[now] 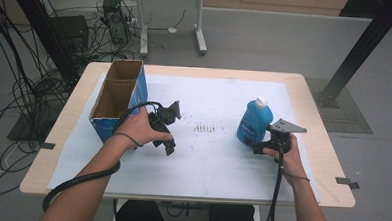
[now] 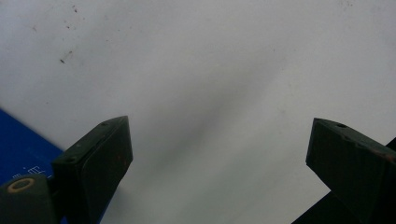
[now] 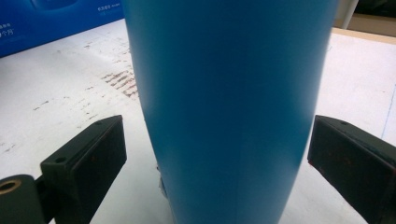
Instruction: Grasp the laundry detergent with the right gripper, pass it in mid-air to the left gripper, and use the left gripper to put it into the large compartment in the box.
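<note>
Both forearms reach over the table, left tool [image 1: 164,129] and right tool [image 1: 262,143] gaping wide.

Box [image 1: 119,99] left, bottle [image 1: 255,120] right

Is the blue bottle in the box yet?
Not yet. The blue bottle stands upright on the table. The right gripper has its open jaws either side of it, not squeezing. The left gripper is open beside the cardboard box. Gripping and moving remain.
</note>
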Tool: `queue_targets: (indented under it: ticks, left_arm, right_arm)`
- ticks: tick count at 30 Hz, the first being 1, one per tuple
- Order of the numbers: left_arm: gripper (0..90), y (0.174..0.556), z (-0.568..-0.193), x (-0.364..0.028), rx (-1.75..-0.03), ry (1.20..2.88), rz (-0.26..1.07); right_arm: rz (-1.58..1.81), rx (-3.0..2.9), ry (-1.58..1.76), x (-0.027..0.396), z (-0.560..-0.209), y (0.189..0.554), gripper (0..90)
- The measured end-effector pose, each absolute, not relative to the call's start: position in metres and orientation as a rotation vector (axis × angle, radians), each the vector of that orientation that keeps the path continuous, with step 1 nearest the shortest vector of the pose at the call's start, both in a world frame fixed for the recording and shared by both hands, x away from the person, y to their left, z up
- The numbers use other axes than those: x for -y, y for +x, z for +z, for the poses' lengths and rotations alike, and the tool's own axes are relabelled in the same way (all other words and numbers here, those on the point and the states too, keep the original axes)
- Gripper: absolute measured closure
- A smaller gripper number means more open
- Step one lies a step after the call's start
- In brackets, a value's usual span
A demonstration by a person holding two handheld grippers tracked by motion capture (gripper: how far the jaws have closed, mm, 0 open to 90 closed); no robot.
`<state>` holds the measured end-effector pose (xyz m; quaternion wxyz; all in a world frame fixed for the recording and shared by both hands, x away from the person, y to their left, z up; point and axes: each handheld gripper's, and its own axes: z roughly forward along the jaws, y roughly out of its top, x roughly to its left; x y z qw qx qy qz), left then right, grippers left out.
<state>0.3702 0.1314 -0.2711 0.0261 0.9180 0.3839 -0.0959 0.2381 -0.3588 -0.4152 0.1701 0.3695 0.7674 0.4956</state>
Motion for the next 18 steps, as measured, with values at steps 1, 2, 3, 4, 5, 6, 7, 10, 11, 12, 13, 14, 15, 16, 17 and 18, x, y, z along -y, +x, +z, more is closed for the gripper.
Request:
queue_targets:
  ticks: [1, 2, 3, 4, 5, 6, 7, 10, 11, 12, 13, 14, 15, 16, 17, 18]
  left_arm:
    - [7.5, 0.3706, -0.2713, -0.132, -1.187, 2.839, -0.297]
    - [7.5, 0.3706, -0.2713, -0.132, -1.187, 2.839, -0.297]
    - [7.5, 0.3707, -0.2712, -0.1324, -1.19, 2.838, -0.298]
    - [7.5, 0.3707, -0.2711, -0.1329, -1.191, 2.837, -0.297]
    - [7.5, 0.3711, -0.2709, -0.133, -1.19, 2.839, -0.299]
    - [7.5, 0.3706, -0.2711, -0.1338, -1.194, 2.834, -0.297]
    - [7.5, 0.3706, -0.2712, -0.1338, -1.195, 2.835, -0.296]
    - [7.5, 0.3707, -0.2713, -0.134, -1.196, 2.833, -0.297]
    - [7.5, 0.3708, -0.2714, -0.1339, -1.193, 2.833, -0.298]
    - [7.5, 0.371, -0.2715, -0.1335, -1.193, 2.835, -0.299]
    - [7.5, 0.3706, -0.2716, -0.1332, -1.191, 2.835, -0.297]
    - [7.5, 0.3706, -0.2717, -0.1332, -1.189, 2.833, -0.299]
    - [7.6, 0.3705, -0.2718, -0.133, -1.189, 2.834, -0.3]
    - [7.6, 0.3701, -0.2718, -0.1324, -1.189, 2.834, -0.297]
    - [7.6, 0.3705, -0.2718, -0.1322, -1.188, 2.836, -0.299]
    - [7.5, 0.3704, -0.2718, -0.1322, -1.189, 2.835, -0.299]
  right_arm:
    - [1.407, -2.18, 1.045, 0.3576, -0.4162, 0.2385, 4.5]
    - [1.408, -2.182, 1.05, 0.3568, -0.4163, 0.2387, 4.5]
    - [1.406, -2.181, 1.046, 0.3562, -0.4164, 0.239, 4.6]
    - [1.406, -2.181, 1.046, 0.3562, -0.4164, 0.239, 4.6]
    - [1.409, -2.175, 1.048, 0.3554, -0.4168, 0.2388, 4.9]
    - [1.411, -2.173, 1.046, 0.3551, -0.417, 0.239, 5.0]
    - [1.41, -2.169, 1.04, 0.3546, -0.4172, 0.2391, 5.4]
    - [1.413, -2.167, 1.036, 0.3546, -0.4165, 0.2391, 9.3]
    - [1.412, -2.168, 1.034, 0.3547, -0.4162, 0.2391, 9.9]
    - [1.413, -2.168, 1.038, 0.3551, -0.4158, 0.2391, 11.0]
    - [1.413, -2.168, 1.038, 0.3551, -0.4158, 0.2391, 11.0]
    - [1.414, -2.168, 1.04, 0.3554, -0.4157, 0.239, 11.4]
    - [1.412, -2.166, 1.042, 0.3554, -0.4155, 0.2389, 11.8]
    - [1.412, -2.165, 1.047, 0.3554, -0.4153, 0.2386, 12.3]
    - [1.412, -2.16, 1.049, 0.3553, -0.4155, 0.2382, 13.0]
    - [1.412, -2.16, 1.05, 0.3553, -0.4154, 0.2382, 13.7]
